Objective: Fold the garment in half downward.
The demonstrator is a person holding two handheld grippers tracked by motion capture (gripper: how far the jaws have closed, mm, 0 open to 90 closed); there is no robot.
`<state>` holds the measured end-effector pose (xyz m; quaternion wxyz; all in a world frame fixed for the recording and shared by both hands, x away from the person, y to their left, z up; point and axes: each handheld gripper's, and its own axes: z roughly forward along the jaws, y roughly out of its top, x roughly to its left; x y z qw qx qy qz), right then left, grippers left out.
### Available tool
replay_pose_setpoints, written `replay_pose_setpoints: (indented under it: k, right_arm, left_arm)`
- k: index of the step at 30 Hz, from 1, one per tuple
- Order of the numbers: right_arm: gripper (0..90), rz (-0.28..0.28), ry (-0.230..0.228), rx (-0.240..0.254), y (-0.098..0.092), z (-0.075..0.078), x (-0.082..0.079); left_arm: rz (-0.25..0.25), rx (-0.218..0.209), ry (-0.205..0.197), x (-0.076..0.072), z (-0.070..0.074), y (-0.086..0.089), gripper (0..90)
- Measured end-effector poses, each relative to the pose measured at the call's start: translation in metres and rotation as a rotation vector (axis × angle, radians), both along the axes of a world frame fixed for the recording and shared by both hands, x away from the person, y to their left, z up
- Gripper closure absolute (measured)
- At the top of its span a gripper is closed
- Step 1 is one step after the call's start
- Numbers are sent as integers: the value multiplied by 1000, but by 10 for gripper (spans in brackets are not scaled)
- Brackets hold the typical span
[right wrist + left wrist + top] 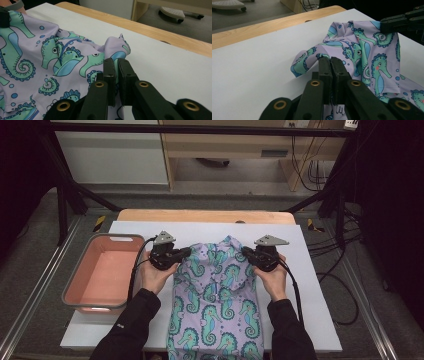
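A lilac garment printed with teal seahorses (220, 290) lies on the white board, its lower part hanging over the near edge. My left gripper (186, 253) is shut on the garment's left upper edge; in the left gripper view its jaws pinch the cloth (312, 53) at their tips (330, 59). My right gripper (246, 253) is shut on the right upper edge; in the right gripper view the fabric (50, 57) bunches at the jaw tips (115, 61). The right gripper's black jaws (402, 21) show at the upper right of the left gripper view.
A pink tub with a grey rim (102, 272) stands at the board's left. The white board (300, 285) lies on a wooden table (200, 215). Black frame legs and cables (330, 220) stand at the far corners. An iron (172, 13) rests on the floor beyond.
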<state>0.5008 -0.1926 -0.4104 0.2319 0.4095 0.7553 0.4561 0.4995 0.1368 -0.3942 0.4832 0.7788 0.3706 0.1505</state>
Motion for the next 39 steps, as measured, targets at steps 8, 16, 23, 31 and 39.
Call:
replay_pose_setpoints:
  k: [8,16,23,31,39]
  right_arm:
    - [857,5,-20,6,1,4,-13]
    - [857,22,-41,12,1,8,-32]
    - [856,25,-69,-8,1,10,-53]
    - [855,46,-101,10,3,12,-81]
    - [854,93,-97,9,5,5,-112]
  left_arm:
    - [-12,-3,-9,-13,3,1,870]
    - [-30,-10,-21,-33,5,5,869]
    - [-60,-17,-40,-53,6,7,869]
    - [-101,-26,-52,-84,6,11,869]
    - [-139,-17,-41,-118,-4,15,868]
